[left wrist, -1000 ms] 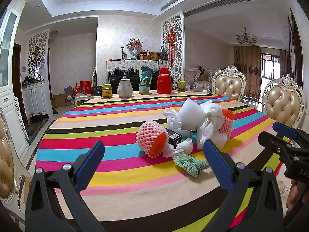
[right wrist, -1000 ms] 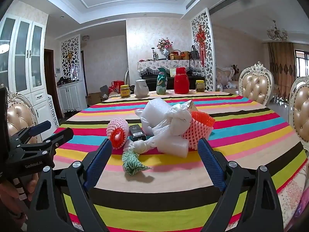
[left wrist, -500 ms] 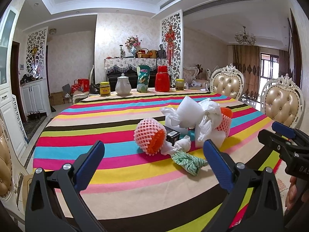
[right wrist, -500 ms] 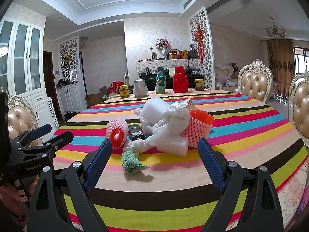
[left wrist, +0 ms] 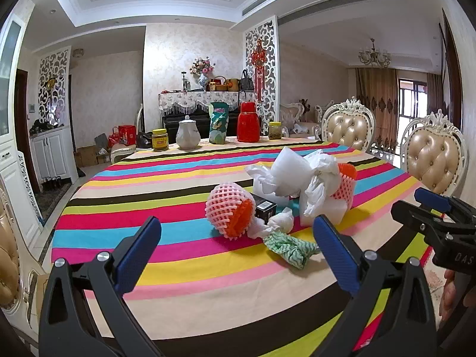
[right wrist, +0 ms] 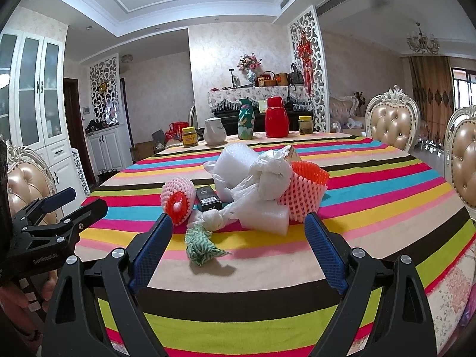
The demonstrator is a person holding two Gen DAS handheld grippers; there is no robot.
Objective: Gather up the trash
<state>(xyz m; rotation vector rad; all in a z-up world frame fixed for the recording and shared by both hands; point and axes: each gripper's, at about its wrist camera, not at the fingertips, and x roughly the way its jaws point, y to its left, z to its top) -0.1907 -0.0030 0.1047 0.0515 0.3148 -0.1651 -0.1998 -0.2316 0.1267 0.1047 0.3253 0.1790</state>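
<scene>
A heap of trash lies mid-table on the striped cloth (left wrist: 178,279): a pink foam fruit net (left wrist: 230,212) (right wrist: 177,199), a small black box (left wrist: 265,208) (right wrist: 208,198), white plastic bags and bubble wrap (left wrist: 300,175) (right wrist: 253,175), a second orange-pink net (right wrist: 303,193), a knotted white wad (right wrist: 212,218) and a crumpled green wrapper (left wrist: 290,247) (right wrist: 200,248). My left gripper (left wrist: 238,247) hangs open short of the heap, empty. My right gripper (right wrist: 238,242) is open too, just before the green wrapper, nothing between its fingers.
At the table's far edge stand a yellow jar (left wrist: 159,139), a white teapot (left wrist: 187,135), a green vase (left wrist: 218,123), a red flask (left wrist: 248,122) and another jar (left wrist: 275,130). Padded chairs (left wrist: 349,128) line the right side. A hand (right wrist: 17,291) holds the other gripper at left.
Both grippers have edged slightly closer to the trash heap. Nothing on the table has moved, and both stay open.
</scene>
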